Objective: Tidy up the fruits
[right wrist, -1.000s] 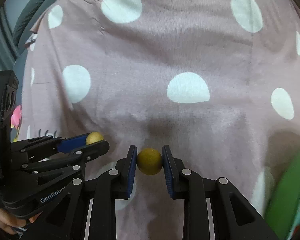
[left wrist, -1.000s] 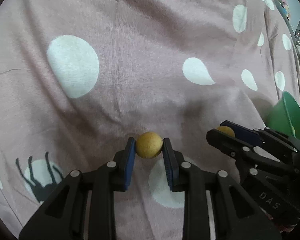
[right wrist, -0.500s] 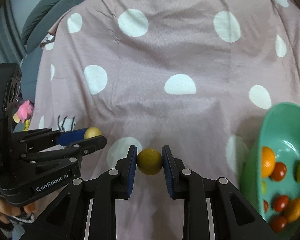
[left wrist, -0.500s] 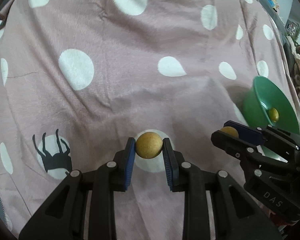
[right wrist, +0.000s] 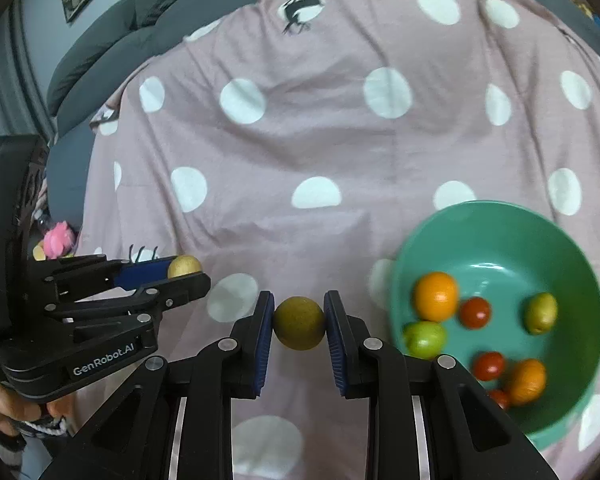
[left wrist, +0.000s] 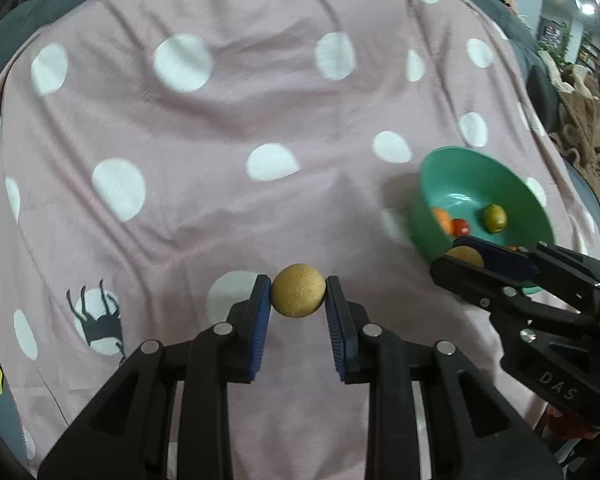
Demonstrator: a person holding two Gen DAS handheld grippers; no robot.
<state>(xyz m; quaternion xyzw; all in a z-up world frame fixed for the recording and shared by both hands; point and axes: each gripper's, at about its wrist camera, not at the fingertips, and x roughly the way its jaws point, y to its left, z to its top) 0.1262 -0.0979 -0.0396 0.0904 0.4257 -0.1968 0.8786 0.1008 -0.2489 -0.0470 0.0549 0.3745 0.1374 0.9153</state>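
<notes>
1. The left gripper [left wrist: 298, 298] is clamped on a tan speckled fruit [left wrist: 298, 295], held above the pink spotted blanket [left wrist: 180, 220];
2. The right gripper [right wrist: 299, 322] pinches an olive-yellow fruit [right wrist: 299, 322] between its blue pads;
3. The green bowl [right wrist: 500, 232] sits on the blanket to the right, holding oranges, tomatoes and green fruits.

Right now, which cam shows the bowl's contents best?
Right wrist. The green bowl sits nearly whole in frame, open side up, so the oranges, tomatoes and green fruits inside can be counted. Left wrist sees the same bowl at a slant, partly behind the right gripper, with only three or four fruits visible.
</notes>
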